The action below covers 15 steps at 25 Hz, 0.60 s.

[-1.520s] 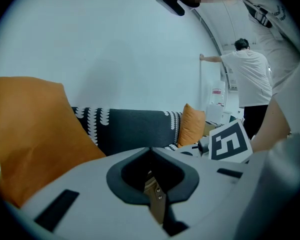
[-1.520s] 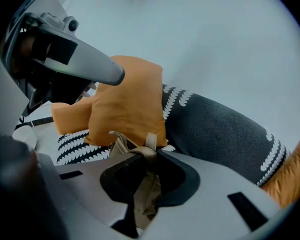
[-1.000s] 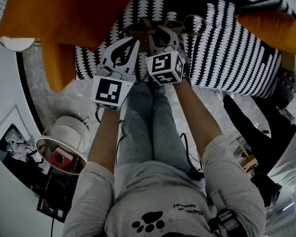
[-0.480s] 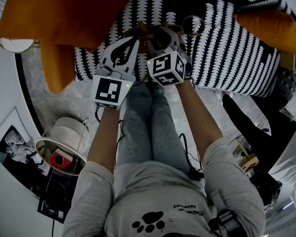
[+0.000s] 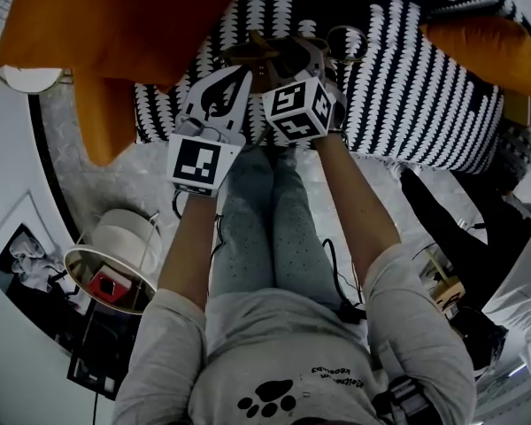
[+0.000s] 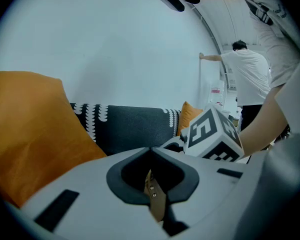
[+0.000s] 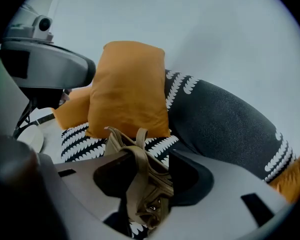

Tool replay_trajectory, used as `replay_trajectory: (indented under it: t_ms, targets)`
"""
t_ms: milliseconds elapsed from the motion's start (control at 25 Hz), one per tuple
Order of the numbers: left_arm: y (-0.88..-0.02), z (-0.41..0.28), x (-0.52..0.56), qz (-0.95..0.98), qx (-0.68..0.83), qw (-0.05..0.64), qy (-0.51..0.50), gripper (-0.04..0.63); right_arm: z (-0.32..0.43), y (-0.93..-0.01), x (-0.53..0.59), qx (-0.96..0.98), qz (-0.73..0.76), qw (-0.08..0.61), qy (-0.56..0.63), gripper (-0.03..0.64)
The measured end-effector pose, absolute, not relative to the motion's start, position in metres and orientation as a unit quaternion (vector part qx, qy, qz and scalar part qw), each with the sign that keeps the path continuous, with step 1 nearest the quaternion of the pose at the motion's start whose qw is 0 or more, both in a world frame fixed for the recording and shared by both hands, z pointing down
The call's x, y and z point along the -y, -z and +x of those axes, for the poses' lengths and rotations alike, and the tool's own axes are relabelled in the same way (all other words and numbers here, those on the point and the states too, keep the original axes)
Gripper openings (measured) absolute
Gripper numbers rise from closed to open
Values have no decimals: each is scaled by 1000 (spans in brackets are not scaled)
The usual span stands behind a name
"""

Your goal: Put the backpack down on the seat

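Observation:
The tan backpack (image 5: 267, 53) rests on the black-and-white patterned sofa seat (image 5: 416, 96), just in front of both grippers. My left gripper (image 5: 242, 75) points at it, and in the left gripper view its jaws (image 6: 151, 150) are shut on a tan riveted strap (image 6: 155, 199). My right gripper (image 5: 294, 53) is over the bag. In the right gripper view its jaws (image 7: 149, 153) are opening, and a backpack strap (image 7: 140, 179) hangs loose in the gap between them. The bag's body (image 7: 117, 140) shows beyond.
A large orange cushion (image 5: 115, 34) leans at the sofa's left and another (image 5: 487, 51) lies at the right. The dark backrest (image 7: 225, 129) rises behind the seat. A white round lamp (image 5: 115, 255) stands on the floor at the left. Another person (image 6: 250, 79) stands far off.
The right gripper has edged forward over the bag and its marker cube has turned a little. The left gripper has stayed in place.

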<state>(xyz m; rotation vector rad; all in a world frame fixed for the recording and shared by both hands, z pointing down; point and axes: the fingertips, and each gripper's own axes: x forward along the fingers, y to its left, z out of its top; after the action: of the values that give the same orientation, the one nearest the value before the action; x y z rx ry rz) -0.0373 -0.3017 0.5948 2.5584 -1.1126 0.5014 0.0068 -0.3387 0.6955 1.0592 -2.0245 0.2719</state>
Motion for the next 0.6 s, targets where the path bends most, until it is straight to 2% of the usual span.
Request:
replay_trajectory:
  t_ms: [600]
  targets:
    - [-601,-41,304,884,399,157,-187,18,6,-706,362,781,425,439,-129,193]
